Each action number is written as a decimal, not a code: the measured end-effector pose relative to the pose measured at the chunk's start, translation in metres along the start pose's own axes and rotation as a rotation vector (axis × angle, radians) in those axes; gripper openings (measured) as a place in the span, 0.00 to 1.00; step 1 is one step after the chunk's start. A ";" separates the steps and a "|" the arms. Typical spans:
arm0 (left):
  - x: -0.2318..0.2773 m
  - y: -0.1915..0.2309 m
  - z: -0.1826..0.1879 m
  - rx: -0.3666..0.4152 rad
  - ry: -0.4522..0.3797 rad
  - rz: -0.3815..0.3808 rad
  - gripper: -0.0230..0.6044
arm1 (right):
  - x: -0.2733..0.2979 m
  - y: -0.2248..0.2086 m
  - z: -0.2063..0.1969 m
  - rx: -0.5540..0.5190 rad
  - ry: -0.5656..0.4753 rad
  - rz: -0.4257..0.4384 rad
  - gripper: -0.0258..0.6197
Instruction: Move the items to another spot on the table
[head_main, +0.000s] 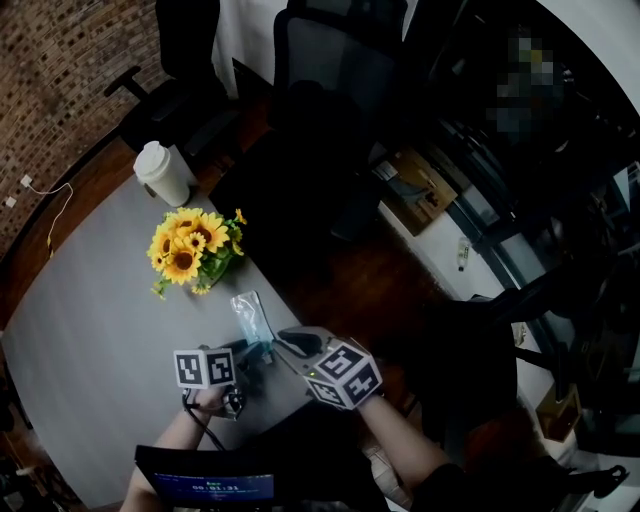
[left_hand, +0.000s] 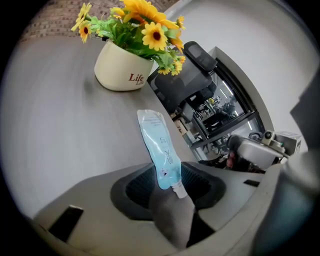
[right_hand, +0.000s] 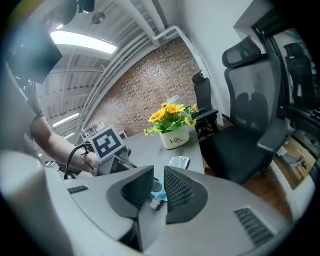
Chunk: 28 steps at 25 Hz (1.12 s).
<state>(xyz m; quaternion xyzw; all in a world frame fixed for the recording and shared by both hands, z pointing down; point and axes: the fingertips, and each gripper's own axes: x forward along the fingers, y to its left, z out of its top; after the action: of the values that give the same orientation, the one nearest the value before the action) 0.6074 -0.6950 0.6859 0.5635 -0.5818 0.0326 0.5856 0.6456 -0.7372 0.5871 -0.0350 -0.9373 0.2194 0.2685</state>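
A long clear pouch (head_main: 250, 308) with a pale blue lower half and a white spout lies flat on the grey table (head_main: 90, 330), near its right edge. In the left gripper view the blue spout end of the pouch (left_hand: 159, 145) fills the gap of my left gripper (left_hand: 167, 171), whose pads stand half apart on its two sides. The narrow gap of my right gripper (right_hand: 159, 176) holds the white spout (right_hand: 155, 197), and the rest of the pouch (right_hand: 180, 161) lies beyond. Both grippers meet at that end, left gripper (head_main: 260, 351) beside right gripper (head_main: 279, 337).
A cream pot of sunflowers (head_main: 190, 248) stands just beyond the pouch, and a white lidded cup (head_main: 163, 172) further back. The table's edge runs close to the right of the pouch, with black office chairs (head_main: 330, 60) past it. A lit screen (head_main: 210, 487) sits at the near edge.
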 end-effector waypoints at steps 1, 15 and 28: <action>0.001 -0.001 0.001 0.007 0.002 0.000 0.33 | -0.002 0.001 0.000 0.004 -0.003 0.004 0.13; -0.067 -0.009 -0.003 -0.027 -0.180 0.054 0.06 | -0.044 0.068 0.046 0.132 -0.192 0.399 0.07; -0.210 -0.023 0.027 0.010 -0.559 0.058 0.02 | -0.022 0.155 0.070 -0.003 -0.145 0.529 0.01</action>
<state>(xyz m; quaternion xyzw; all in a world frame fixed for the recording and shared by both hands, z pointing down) 0.5385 -0.5926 0.5124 0.5367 -0.7364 -0.1046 0.3983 0.6203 -0.6286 0.4565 -0.2632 -0.9127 0.2826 0.1339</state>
